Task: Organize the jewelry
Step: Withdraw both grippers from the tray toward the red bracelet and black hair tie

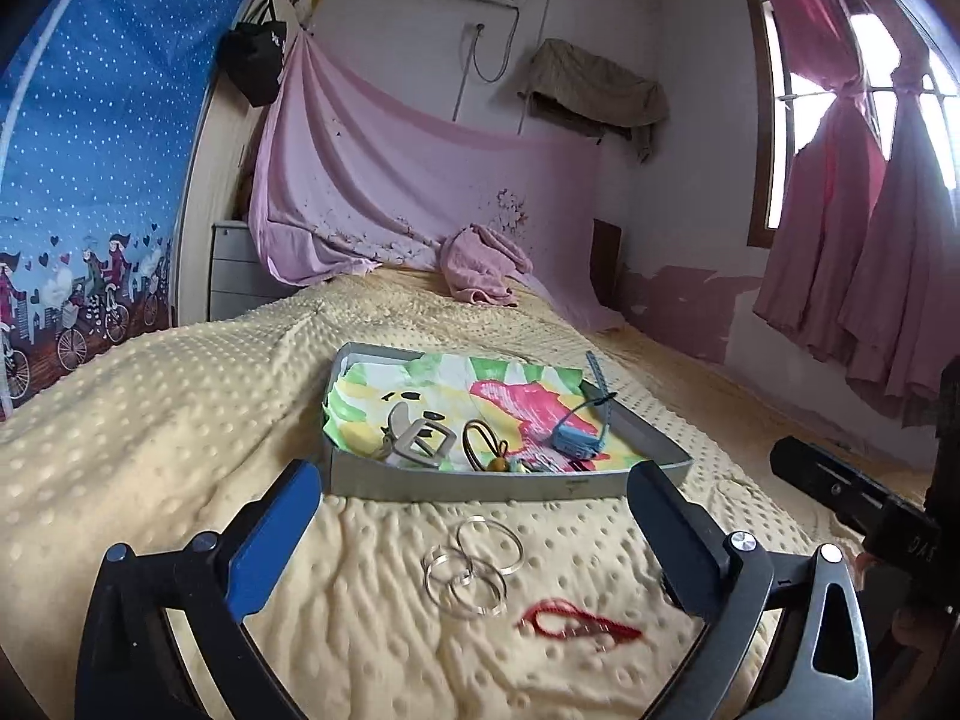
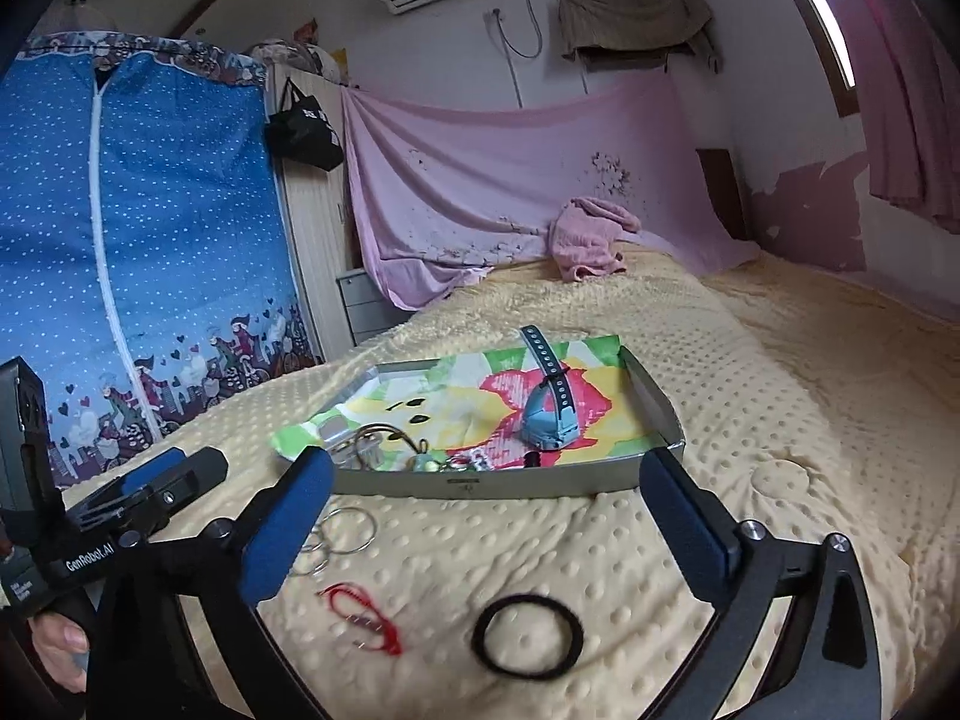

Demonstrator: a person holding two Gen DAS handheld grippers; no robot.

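**Jewelry spread on a dotted yellow bedspread, both claws wide apart**

Yellow dotted bedding (image 1: 180,420) covers the bed that fills both views, with a blue fabric wardrobe (image 1: 90,150) at the far left, a pink sheet (image 1: 420,168) draped on the back wall and pink curtains (image 1: 840,228) at the right.

From the left wrist view, the left gripper (image 1: 474,498) hovers low over the bedding with its jaws spread wide and nothing between them. Just beyond the fingertips sits a shallow grey tray (image 1: 480,483) lined with a bright patterned cloth (image 1: 480,384). Inside it, from left to right, lie a silver buckle (image 1: 420,441), a dark loop with small charms (image 1: 486,450) and a light blue watch (image 1: 579,441) whose strap rises over the tray's right wall. On the bedding in front of the tray, between the fingers, lies a cluster of thin silver rings (image 1: 471,564), overlapping one another. Just to their right is a red string bracelet (image 1: 576,624).

From the right wrist view, the right gripper (image 2: 486,480) also stands with its jaws wide apart, holding nothing. The rings are partly hidden behind its left finger (image 2: 288,528). Farther right on the bedding lies a black hair tie (image 2: 528,633), well in front of the tray.
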